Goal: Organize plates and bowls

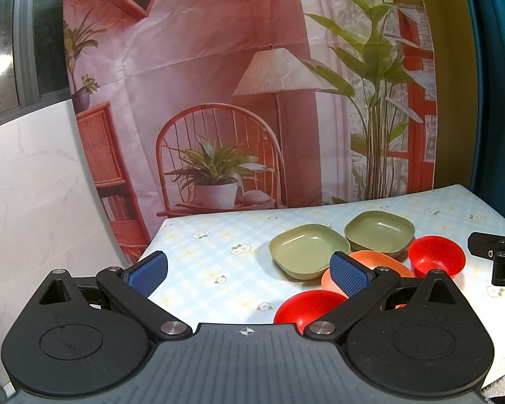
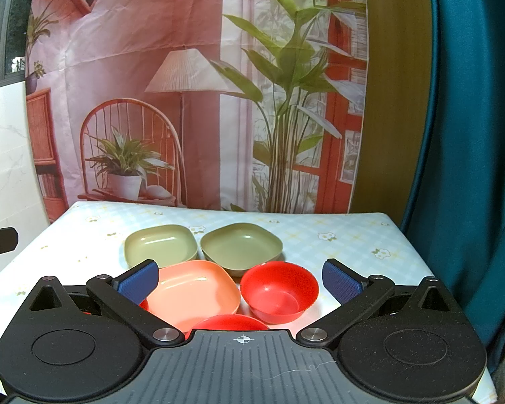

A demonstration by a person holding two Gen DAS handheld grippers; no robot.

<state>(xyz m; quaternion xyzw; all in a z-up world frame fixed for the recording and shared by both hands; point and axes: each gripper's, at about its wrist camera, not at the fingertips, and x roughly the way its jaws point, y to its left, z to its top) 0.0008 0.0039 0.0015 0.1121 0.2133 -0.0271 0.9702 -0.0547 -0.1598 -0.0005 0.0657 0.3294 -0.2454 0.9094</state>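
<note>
On the checked tablecloth stand a green plate (image 2: pixel 160 245), a deeper green bowl (image 2: pixel 241 247), an orange plate (image 2: pixel 193 291) and two red bowls, one at the right (image 2: pixel 279 291) and one nearest me (image 2: pixel 230 322). In the left wrist view the same green plate (image 1: pixel 308 249), green bowl (image 1: pixel 380 230), orange plate (image 1: pixel 383 262) and red bowls (image 1: pixel 436 256) (image 1: pixel 308 306) sit to the right. My left gripper (image 1: pixel 249 269) is open and empty above the cloth, left of the dishes. My right gripper (image 2: pixel 240 281) is open and empty, above the orange plate and red bowls.
The table (image 2: pixel 353 235) ends at a printed backdrop behind the dishes. A teal curtain (image 2: pixel 471 134) hangs at the right. A white marble wall (image 1: pixel 27 202) is at the left. The right gripper's body shows at the left wrist view's right edge (image 1: pixel 498 256).
</note>
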